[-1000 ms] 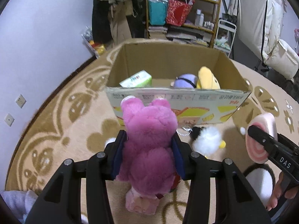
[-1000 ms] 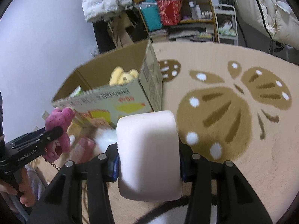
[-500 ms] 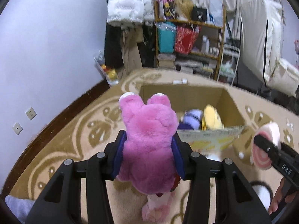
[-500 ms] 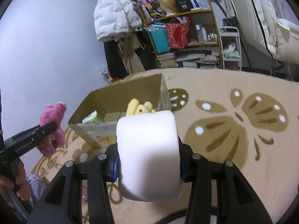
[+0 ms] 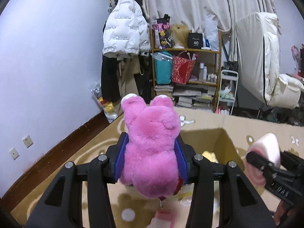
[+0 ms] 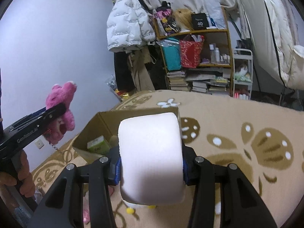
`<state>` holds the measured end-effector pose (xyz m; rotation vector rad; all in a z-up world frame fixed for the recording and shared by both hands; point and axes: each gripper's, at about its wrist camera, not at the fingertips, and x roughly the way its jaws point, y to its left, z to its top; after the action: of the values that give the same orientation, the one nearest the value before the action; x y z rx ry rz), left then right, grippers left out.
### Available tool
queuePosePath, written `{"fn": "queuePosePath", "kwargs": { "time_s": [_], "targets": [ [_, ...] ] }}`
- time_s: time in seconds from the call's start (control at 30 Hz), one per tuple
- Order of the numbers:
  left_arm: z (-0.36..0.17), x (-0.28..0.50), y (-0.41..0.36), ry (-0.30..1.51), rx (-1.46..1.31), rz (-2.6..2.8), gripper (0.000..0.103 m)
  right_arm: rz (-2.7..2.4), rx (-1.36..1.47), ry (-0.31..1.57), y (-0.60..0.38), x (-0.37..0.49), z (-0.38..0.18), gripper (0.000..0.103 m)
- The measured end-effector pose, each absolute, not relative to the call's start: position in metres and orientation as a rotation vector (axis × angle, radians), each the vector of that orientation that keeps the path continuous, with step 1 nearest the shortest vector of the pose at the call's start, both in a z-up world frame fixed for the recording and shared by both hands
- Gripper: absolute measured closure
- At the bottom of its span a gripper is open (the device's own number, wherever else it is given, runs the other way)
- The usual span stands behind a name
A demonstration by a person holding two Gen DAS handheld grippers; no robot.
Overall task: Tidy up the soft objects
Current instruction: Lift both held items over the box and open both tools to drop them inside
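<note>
Beige patterned carpet (image 6: 237, 117), cluttered shelf (image 5: 187, 72), left tongs (image 5: 151, 156) clamping pink plush (image 5: 150, 148), right tongs (image 6: 151, 164) clamping pale cushion (image 6: 151, 155)

Cardboard box (image 6: 102, 125): plain brown inside. In it, a green-and-white pack (image 6: 97, 144) and a yellow plush (image 5: 209, 155) by its right wall. Above its near side, pink plush bear (image 5: 150, 152), bright magenta fur w/ paler ear tips, between blue pads (image 5: 121, 159) on black fingers. Right of box, a roll-shaped plush (image 6: 151, 157), pale pink/white outside, darker pink swirl on its end face. Rug (image 6: 247, 133) under box: beige w/ brown butterfly shapes, white dots, a white flower just behind box. Behind box: lilac wall (image 5: 47, 57), white puffer jacket (image 5: 124, 32) w/ grey lettering, wood shelf (image 5: 218, 66) w/ teal bag (image 5: 162, 70) and red patterned bag (image 5: 182, 70).
</note>
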<state>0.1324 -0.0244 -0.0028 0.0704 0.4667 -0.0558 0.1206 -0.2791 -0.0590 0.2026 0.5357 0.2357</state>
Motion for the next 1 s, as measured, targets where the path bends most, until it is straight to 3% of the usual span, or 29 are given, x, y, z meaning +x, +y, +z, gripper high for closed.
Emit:
{"fn": "queuePosePath", "kwargs": {
  "time_s": [0.47,1.0],
  "targets": [
    [0.010,0.183,-0.029,0.449,0.071,-0.041,0.058,0.298,0.131,0.514,-0.253,0.169,-0.053,0.052],
    [-0.028,0.201,-0.031,0.545,0.048,-0.033,0.055,0.315,0.168,0.556,-0.259,0.181,-0.069,0.049]
  ]
}}
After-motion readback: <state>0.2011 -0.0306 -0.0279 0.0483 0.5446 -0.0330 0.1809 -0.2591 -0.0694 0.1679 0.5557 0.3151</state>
